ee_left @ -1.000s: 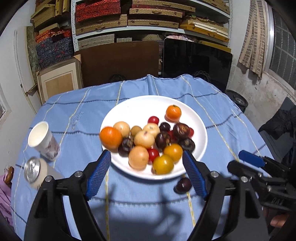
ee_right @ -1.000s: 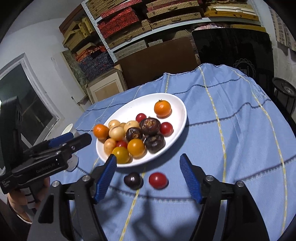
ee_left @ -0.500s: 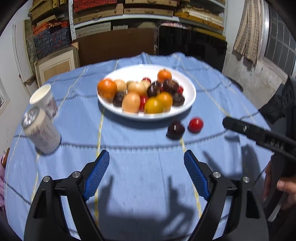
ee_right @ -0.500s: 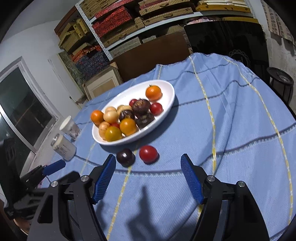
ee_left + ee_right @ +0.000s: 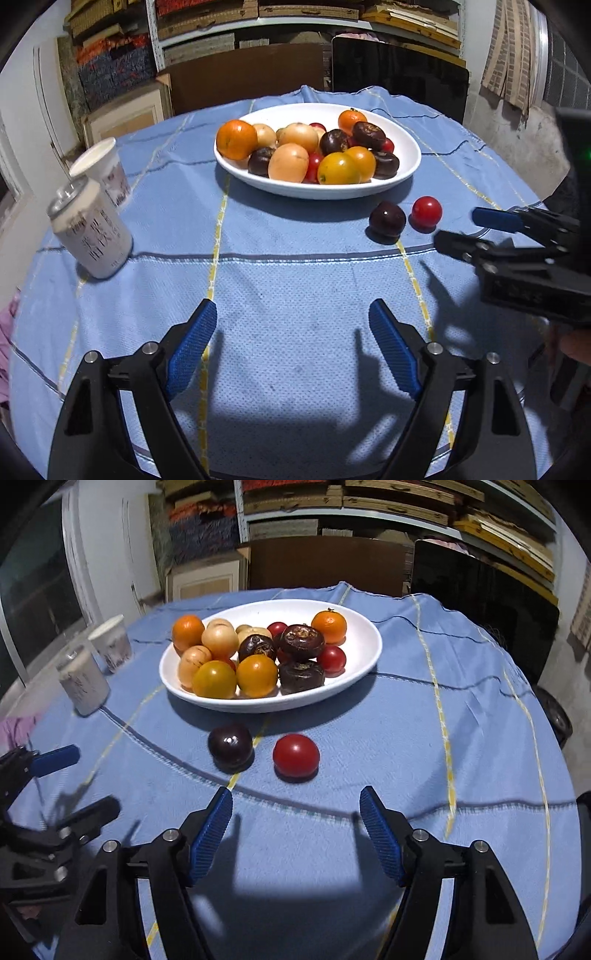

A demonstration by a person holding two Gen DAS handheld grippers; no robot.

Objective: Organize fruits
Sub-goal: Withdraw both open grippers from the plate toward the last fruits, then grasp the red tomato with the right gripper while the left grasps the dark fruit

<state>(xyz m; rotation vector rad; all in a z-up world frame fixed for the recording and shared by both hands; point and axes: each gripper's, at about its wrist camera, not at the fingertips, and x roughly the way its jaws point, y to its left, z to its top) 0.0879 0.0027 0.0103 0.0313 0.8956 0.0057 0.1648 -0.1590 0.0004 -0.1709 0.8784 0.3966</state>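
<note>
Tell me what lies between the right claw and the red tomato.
Only bare blue cloth between right claw and tomato, per the right wrist view.

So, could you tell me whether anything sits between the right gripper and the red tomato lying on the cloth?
Nothing visible does. The right gripper, its jaws closing with nothing between them, faces the red tomato across bare blue tablecloth. The dark plum lies beside the tomato, apart from it, and the white plate sits beyond both.
</note>
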